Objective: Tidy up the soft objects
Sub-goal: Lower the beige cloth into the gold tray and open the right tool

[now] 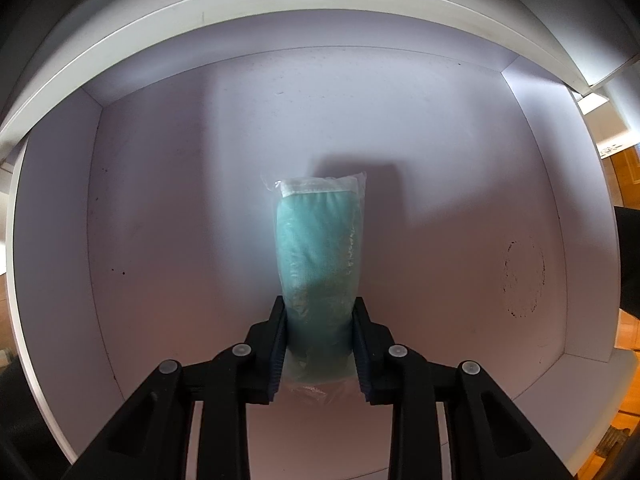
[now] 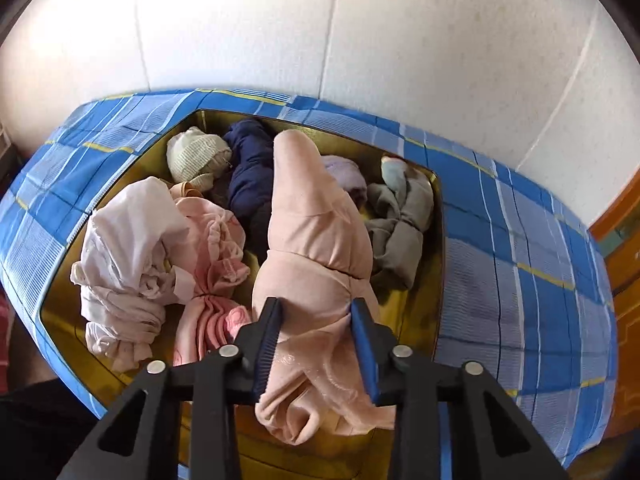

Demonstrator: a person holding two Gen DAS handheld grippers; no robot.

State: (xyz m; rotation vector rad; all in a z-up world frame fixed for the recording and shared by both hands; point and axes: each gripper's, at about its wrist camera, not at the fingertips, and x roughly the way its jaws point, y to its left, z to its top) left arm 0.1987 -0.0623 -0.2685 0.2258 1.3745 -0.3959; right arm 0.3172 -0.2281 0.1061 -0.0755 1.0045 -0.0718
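In the left wrist view our left gripper (image 1: 320, 344) is pinching the near end of a teal cloth sealed in a clear plastic bag (image 1: 318, 256), both pads pressed into its sides. The bag runs from the pads toward twelve o'clock, over the floor of a white cabinet compartment (image 1: 440, 160), roughly at its centre and apart from every wall; whether its far end already rests on that floor we cannot tell. To do this step well, we judge, we should lower the bag until it lies flat, then part the pads without dragging the slippery film, and leave room at three and nine o'clock for further items.

In the right wrist view our right gripper (image 2: 316, 344) is closed on a peach fleece garment (image 2: 316, 240), the blue pads squeezing a fold. The garment's bulk stretches to twelve o'clock and its loose end bunches at six o'clock below the pads. It sits in a yellow-lined tray (image 2: 438, 216) on a blue plaid bedsheet (image 2: 520, 240). At ten o'clock lie a white garment (image 2: 128, 240) and a pink cloth (image 2: 216, 248), at eleven a cream knit hat (image 2: 196, 156), and at two o'clock a grey garment (image 2: 400, 232). Here we should lift straight up, so the fleece clears its neighbours.
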